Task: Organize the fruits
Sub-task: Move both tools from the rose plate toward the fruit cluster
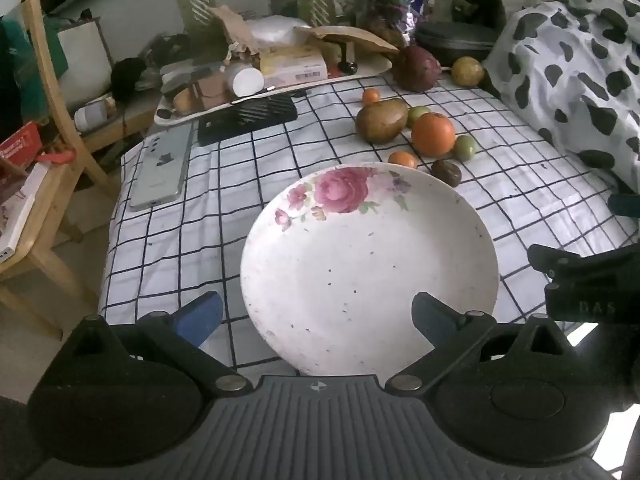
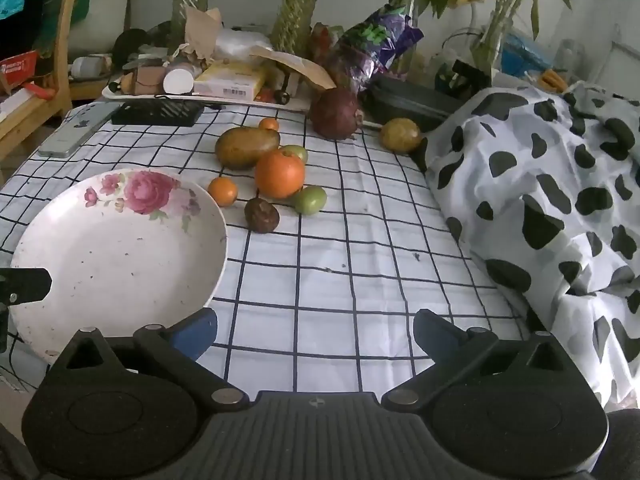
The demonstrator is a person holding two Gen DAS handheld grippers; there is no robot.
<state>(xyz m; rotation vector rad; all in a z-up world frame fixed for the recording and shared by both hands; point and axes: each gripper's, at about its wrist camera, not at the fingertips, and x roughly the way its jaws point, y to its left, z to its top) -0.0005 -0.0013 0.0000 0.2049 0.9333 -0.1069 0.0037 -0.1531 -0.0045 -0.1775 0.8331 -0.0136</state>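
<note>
Looking along the left gripper (image 1: 318, 316), the fingers stand spread wide and carry nothing, poised over the near rim of the floral plate (image 1: 476, 240). That plate holds no fruit at all. Beyond its far edge, on the checked tablecloth (image 1: 224, 184), the fruits sit in a loose cluster: a big orange (image 1: 433, 134), a brown-green mango (image 1: 381, 121), two small tangerines (image 1: 402, 159), two green fruits (image 1: 465, 147) and a dark brown fruit (image 1: 446, 172) just beside the plate's rim. Farther back lie a dark red fruit (image 1: 416, 69) and a yellowish round fruit (image 1: 467, 71), well apart from the plate. A phone (image 1: 160, 172) lies to the left.

From the right wrist view, the right gripper (image 2: 316, 330) is likewise spread and empty, above bare cloth to the right of the plate. The same cluster lies ahead, none of it touching the plate's inside, with a spotted blanket (image 2: 540, 184) along the right side.

By my judgement the organizing has not begun: every fruit is left to move, and the dark brown fruit or the near tangerine looks the easiest first pick.
</note>
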